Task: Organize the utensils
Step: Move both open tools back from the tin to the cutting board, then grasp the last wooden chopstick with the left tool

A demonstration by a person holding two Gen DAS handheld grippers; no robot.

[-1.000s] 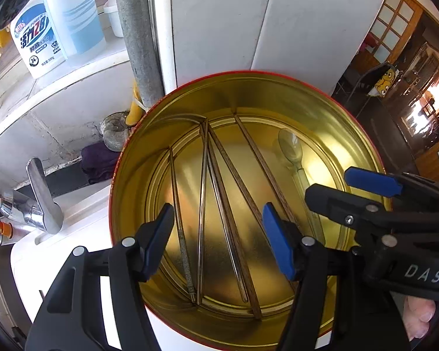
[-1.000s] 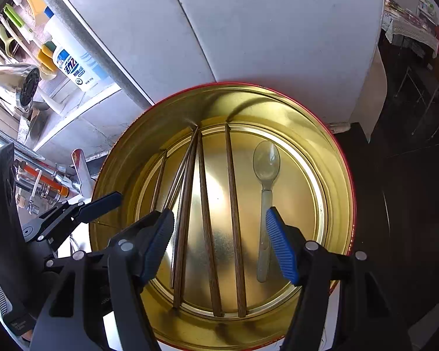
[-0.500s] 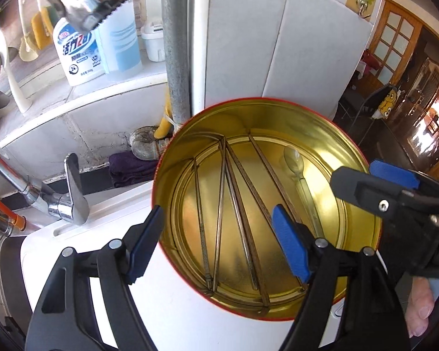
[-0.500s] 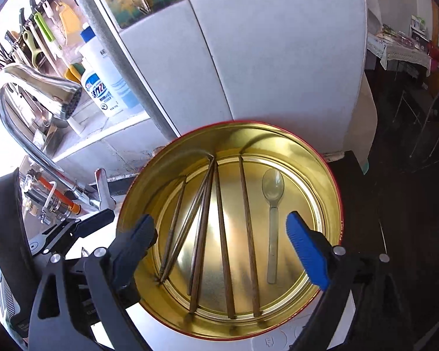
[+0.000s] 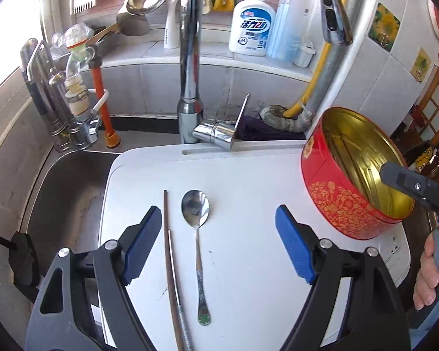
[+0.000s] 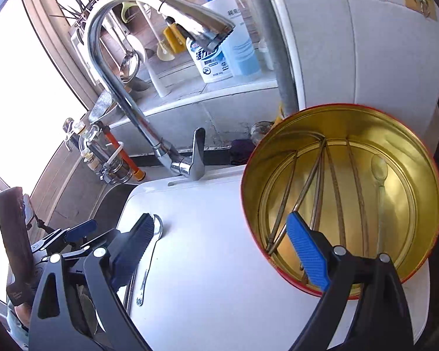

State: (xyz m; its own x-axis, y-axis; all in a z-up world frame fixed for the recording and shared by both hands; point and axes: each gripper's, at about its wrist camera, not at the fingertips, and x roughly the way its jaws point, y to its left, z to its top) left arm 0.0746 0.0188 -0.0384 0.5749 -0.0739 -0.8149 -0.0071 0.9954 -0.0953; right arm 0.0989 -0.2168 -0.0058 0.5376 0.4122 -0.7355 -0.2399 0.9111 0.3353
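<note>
One white pump bottle shows blue Chinese characters and "24".

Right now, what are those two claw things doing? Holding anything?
Left gripper: open, jaws just widened, holding nothing, above the spoon.
Right gripper: open, empty, beside the tin.

The white pump bottle on the ledge carries blue Chinese characters and "24".
</note>
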